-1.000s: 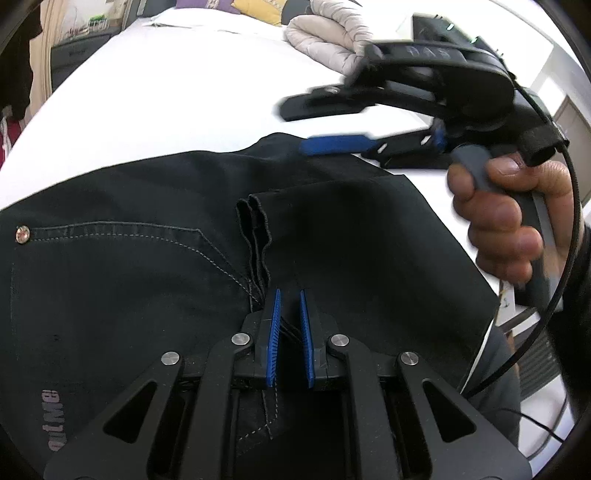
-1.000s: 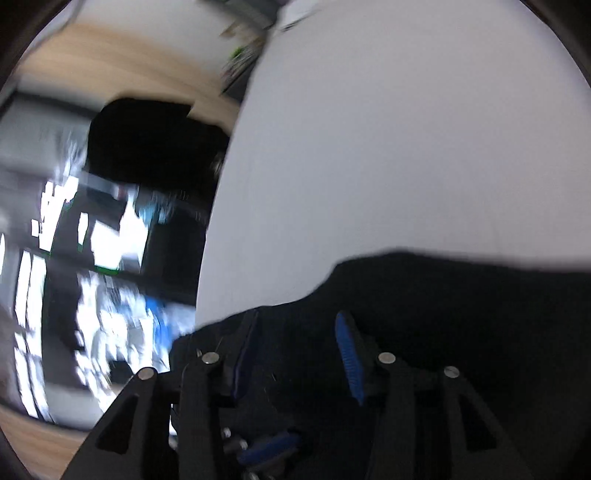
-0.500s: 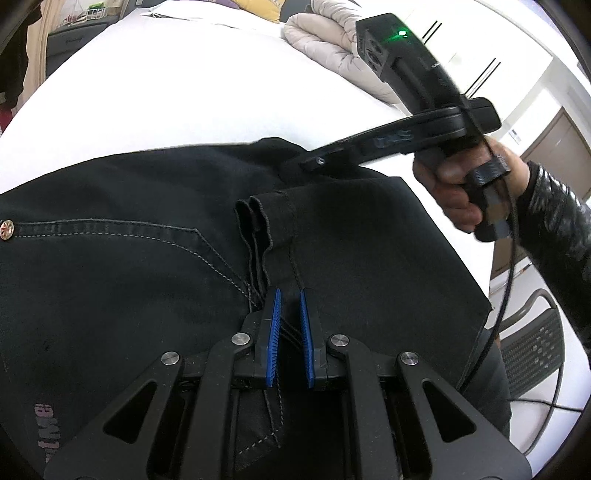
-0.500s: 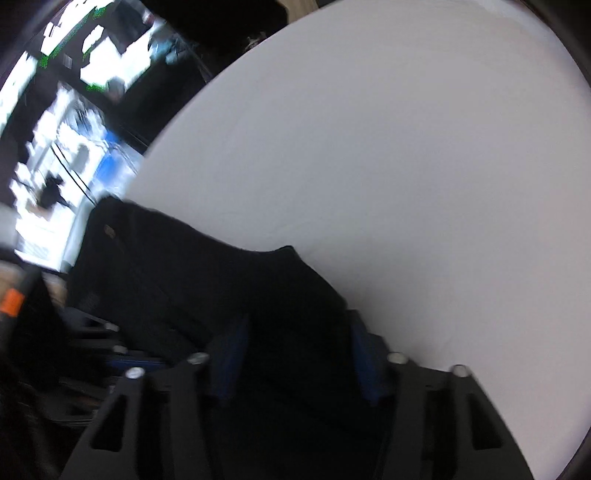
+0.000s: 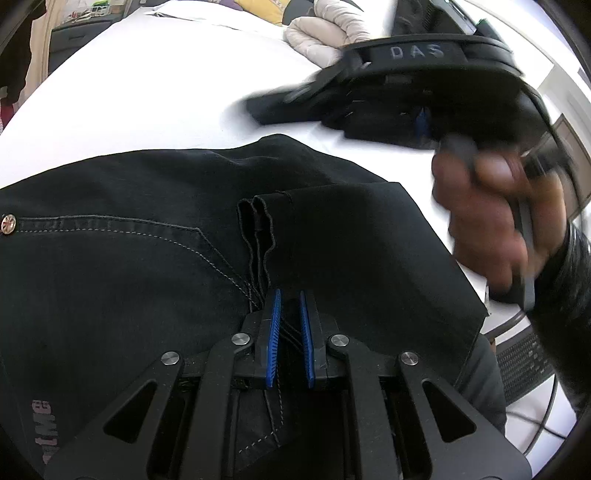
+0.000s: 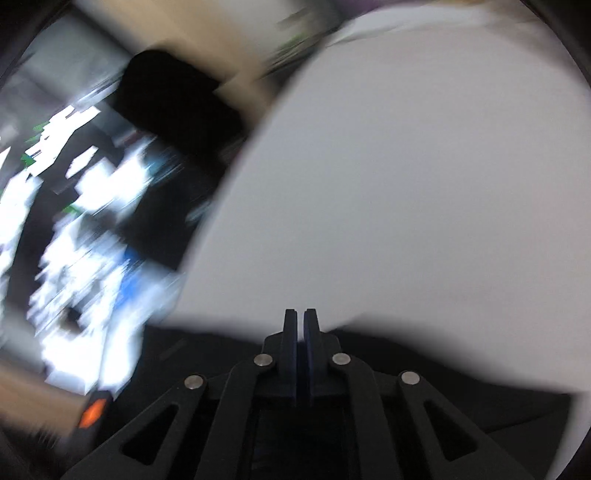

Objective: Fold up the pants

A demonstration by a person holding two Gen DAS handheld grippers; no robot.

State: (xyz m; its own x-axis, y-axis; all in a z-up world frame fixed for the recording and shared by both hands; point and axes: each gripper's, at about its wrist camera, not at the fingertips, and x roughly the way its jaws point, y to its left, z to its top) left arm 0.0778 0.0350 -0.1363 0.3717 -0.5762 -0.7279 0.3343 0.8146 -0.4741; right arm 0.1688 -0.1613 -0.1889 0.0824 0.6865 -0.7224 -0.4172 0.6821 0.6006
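Black denim pants (image 5: pixel 147 240): spread flat on the white sheet-covered bed (image 5: pixel 147 92), long axis running left to right across the left wrist view. Waist end with copper rivet (image 5: pixel 8 224) and stitched pocket seam lies to the left; the leg portion is folded back over it, its two hemmed cuff edges (image 5: pixel 258 221) pointing toward the waist, the fold line at the right near the bed's edge.

Left gripper (image 5: pixel 289 332): black linkage with blue ribbed pads, drawn close and pinching the stacked hem layers of the pants at their near end.

Right gripper (image 6: pixel 300 332): jaws have just been closing; the pads now stand pressed together. In its own view the tips rise past the dark cloth edge against the white sheet, and no fabric shows between them; the picture is blurred. In the left wrist view the same tool appears smeared above the pants' far right corner, gripped by the person's right hand (image 5: pixel 491 206).

Pale quilted bedding (image 5: pixel 321 33): bunched at the far side of the bed.
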